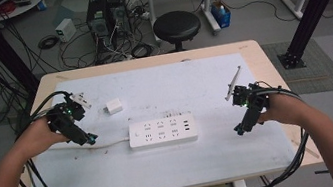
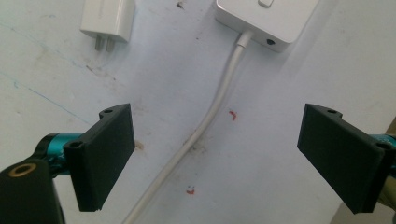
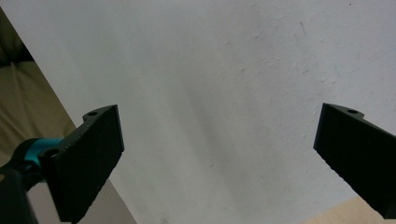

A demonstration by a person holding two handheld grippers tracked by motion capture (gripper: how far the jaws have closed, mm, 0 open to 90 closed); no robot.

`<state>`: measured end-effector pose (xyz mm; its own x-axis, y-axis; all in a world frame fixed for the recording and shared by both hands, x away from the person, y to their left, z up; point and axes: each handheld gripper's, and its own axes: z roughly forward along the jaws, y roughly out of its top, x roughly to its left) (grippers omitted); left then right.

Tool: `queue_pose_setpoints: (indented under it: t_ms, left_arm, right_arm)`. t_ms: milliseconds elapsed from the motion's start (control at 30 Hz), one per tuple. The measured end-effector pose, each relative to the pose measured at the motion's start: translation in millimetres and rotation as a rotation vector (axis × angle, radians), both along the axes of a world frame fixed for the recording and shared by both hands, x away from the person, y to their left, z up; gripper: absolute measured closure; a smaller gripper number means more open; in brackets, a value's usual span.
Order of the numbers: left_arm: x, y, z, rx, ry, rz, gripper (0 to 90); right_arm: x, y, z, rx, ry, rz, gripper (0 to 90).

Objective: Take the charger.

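Note:
A white power strip (image 1: 162, 131) lies in the middle of the white mat (image 1: 204, 87), its white cable (image 1: 97, 147) running off to the left. A small white plug adapter (image 1: 114, 106) lies behind it at the left, prongs visible in the left gripper view (image 2: 108, 19). My left gripper (image 1: 89, 138) hovers left of the strip, open, jaws wide apart over the cable (image 2: 205, 121) with the strip's end (image 2: 266, 18) ahead. My right gripper (image 1: 240, 130) hangs right of the strip, open over bare mat (image 3: 224, 93), nothing between its jaws.
A thin pale stick (image 1: 232, 83) lies on the mat behind the right hand. Gripper cables trail off the table's left and right front. Beyond the table stand a black stool (image 1: 176, 26), computer towers (image 1: 106, 14) and black frame posts (image 1: 312, 4).

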<state>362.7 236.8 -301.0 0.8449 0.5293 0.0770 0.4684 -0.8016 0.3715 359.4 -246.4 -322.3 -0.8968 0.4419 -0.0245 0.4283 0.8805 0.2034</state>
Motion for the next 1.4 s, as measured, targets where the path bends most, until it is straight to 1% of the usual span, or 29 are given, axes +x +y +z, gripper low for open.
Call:
queue_pose_setpoints:
  t_ms: [133, 233, 300, 333, 367, 400, 433, 533, 600, 667, 733, 767, 800, 833, 867, 900, 933, 967, 1000, 1033, 1100, 1167, 1200, 1233, 1267, 1300, 1333, 1367, 1400]
  left_arm:
    - [1.9, -0.4, -0.1, -0.025, -0.02, 0.013, 11.0]
    - [3.1, -0.2, -0.3, -0.025, -0.025, 0.021, 11.0]
    - [5.3, 0.2, 0.4, -0.037, -0.038, 0.037, 11.0]
    - [6.7, 0.8, 1.6, -0.031, -0.044, 0.04, 11.0]
    - [7.6, 0.9, 1.9, -0.038, -0.046, 0.045, 11.0]
    - [9.6, 1.3, 2.8, -0.039, -0.047, 0.038, 11.0]
    - [10.4, 0.4, 2.1, -0.055, -0.054, 0.039, 11.0]
    - [16.0, -2.5, -0.8, -0.075, -0.056, 0.017, 11.0]
    - [23.9, -6.1, -3.2, -0.092, -0.061, 0.004, 11.0]
    - [31.0, -8.5, -5.8, -0.114, -0.068, -0.014, 11.1]
    - [39.1, -10.7, -7.8, -0.098, -0.059, -0.048, 11.1]
    - [39.1, -10.7, -7.8, -0.098, -0.059, -0.048, 11.1]
    - [43.9, -12.4, -10.0, -0.09, -0.06, -0.062, 11.1]
    - [50.9, -14.3, -13.7, -0.089, -0.043, -0.076, 11.1]
    - [50.9, -14.3, -13.7, -0.089, -0.043, -0.076, 11.1]
    - [55.6, -14.9, -15.6, -0.078, -0.032, -0.085, 11.1]
    - [60.0, -15.6, -18.6, -0.079, -0.026, -0.085, 11.1]
    - [70.0, -16.1, -23.7, -0.073, -0.016, -0.097, 11.1]
    - [74.7, -16.8, -26.8, -0.07, -0.024, -0.101, 11.1]
    - [78.7, -17.6, -30.0, -0.069, -0.029, -0.101, 11.1]
    - [88.8, -18.9, -35.8, -0.045, -0.031, -0.099, 11.1]
    - [88.8, -18.9, -35.8, -0.045, -0.031, -0.099, 11.1]
    - [103.7, -21.0, -43.1, -0.035, -0.041, -0.081, 11.1]
    - [103.7, -21.0, -43.1, -0.035, -0.041, -0.081, 11.1]
    - [113.8, -23.0, -47.0, -0.028, -0.028, -0.098, 11.2]
    - [113.8, -23.0, -47.0, -0.028, -0.028, -0.098, 11.2]
    - [117.7, -24.1, -49.2, -0.028, -0.022, -0.093, 11.2]
    - [121.1, -25.5, -51.8, -0.039, -0.013, -0.083, 11.1]
    - [127.8, -27.6, -57.1, -0.038, -0.004, -0.073, 11.1]
  right_arm:
    - [0.7, -1.3, -2.8, 0.02, 0.01, -0.012, 0.9]
    - [0.3, -1.3, -3.4, 0.027, 0.009, -0.016, 0.9]
    - [0.5, -1.5, -3.6, 0.034, 0.006, -0.019, 0.9]
    - [0.2, -1.2, -3.7, 0.036, 0.006, -0.024, 0.9]
    - [0.2, -1.2, -3.7, 0.036, 0.006, -0.024, 0.9]
    - [0.2, -1.2, -3.5, 0.035, 0.005, -0.019, 0.9]
    - [-1.3, 0.1, -3.0, 0.041, 0.003, -0.02, 0.9]
    - [-2.9, 1.1, -3.2, 0.052, -0.003, -0.014, 0.9]
    - [-5.7, 2.1, -5.2, 0.066, 0.0, -0.016, 0.9]
    - [-6.6, 2.4, -6.9, 0.062, 0.007, -0.018, 0.9]
    - [-7.1, 2.0, -7.0, 0.056, 0.005, -0.032, 0.9]
    - [-7.1, 2.0, -7.0, 0.056, 0.005, -0.032, 0.9]
    - [-6.8, 0.7, -4.0, 0.075, 0.003, -0.04, 0.9]
    - [-7.2, 0.7, -2.9, 0.079, 0.004, -0.048, 0.9]
    - [-7.1, 0.5, -1.3, 0.077, 0.002, -0.049, 0.9]
    - [-7.1, 0.5, -1.3, 0.077, 0.002, -0.049, 0.9]
    - [-7.1, 0.5, 0.1, 0.074, 0.001, -0.052, 0.9]
    - [-7.0, 0.8, 2.8, 0.073, -0.003, -0.058, 0.9]
    - [-6.9, 1.1, 3.6, 0.078, -0.002, -0.062, 0.9]
    - [-6.7, 1.6, 4.3, 0.08, -0.002, -0.062, 0.9]
    - [-7.4, 2.8, 5.6, 0.079, -0.003, -0.073, 0.9]
    - [-7.6, 3.3, 5.5, 0.082, -0.004, -0.07, 0.9]
    - [-9.2, 4.1, 5.8, 0.074, -0.004, -0.076, 0.9]
    - [-9.8, 4.0, 5.9, 0.072, -0.001, -0.076, 0.9]
    - [-11.0, 3.9, 6.3, 0.071, -0.003, -0.081, 0.9]
    - [-12.1, 3.4, 7.1, 0.074, -0.005, -0.087, 0.9]
    - [-12.1, 3.4, 7.1, 0.074, -0.005, -0.087, 0.9]
    - [-13.8, 1.8, 8.8, 0.079, -0.015, -0.096, 0.9]
    - [-14.8, 1.0, 9.4, 0.081, -0.014, -0.102, 0.9]
